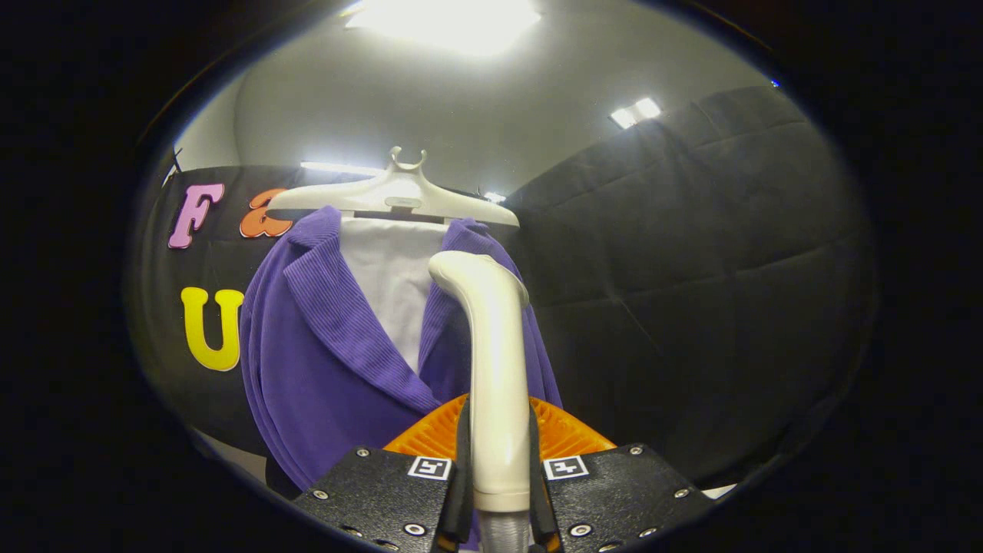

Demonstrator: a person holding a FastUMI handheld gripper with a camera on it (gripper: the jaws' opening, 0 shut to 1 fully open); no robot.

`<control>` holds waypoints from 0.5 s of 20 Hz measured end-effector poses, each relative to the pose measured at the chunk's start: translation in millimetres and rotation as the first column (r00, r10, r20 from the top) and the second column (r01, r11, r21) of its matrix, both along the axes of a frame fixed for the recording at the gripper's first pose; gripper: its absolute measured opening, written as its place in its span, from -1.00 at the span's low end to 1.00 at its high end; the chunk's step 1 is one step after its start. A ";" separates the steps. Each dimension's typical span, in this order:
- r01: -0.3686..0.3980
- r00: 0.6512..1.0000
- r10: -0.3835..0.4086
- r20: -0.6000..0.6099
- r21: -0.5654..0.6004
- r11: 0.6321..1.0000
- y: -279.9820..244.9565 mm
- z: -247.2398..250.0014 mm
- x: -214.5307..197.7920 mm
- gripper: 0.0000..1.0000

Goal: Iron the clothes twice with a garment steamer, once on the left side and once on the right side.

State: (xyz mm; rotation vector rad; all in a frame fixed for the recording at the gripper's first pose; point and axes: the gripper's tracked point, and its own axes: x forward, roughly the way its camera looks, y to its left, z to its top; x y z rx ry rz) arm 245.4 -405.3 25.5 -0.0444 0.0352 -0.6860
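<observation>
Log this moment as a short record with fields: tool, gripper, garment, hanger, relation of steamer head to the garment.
tool: garment steamer, white handle upright between the fingers, head at top
gripper: gripper shut on the steamer handle, both fingers pressing its sides
garment: purple jacket with ribbed lapels, open over a white inner layer
hanger: white hanger carrying the jacket, in front of the black booth wall
relation: steamer head sits in front of the jacket's lapel on the far side from the letters; contact cannot be told
</observation>
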 end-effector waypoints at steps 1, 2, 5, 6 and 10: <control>0.004 1.000 -0.004 -0.016 0.008 1.000 -0.7 -10.6 -1.7 -0.42; 0.006 1.000 -0.006 -0.031 0.016 1.000 -0.6 -20.3 -4.9 -0.42; 0.002 0.998 0.001 -0.061 0.049 0.999 3.0 -45.5 -12.1 -0.42; 0.005 0.997 -0.001 -0.073 0.053 0.999 3.6 -52.8 -14.7 -0.42; 0.011 0.994 -0.002 -0.111 0.079 0.997 7.7 -79.7 -26.5 -0.42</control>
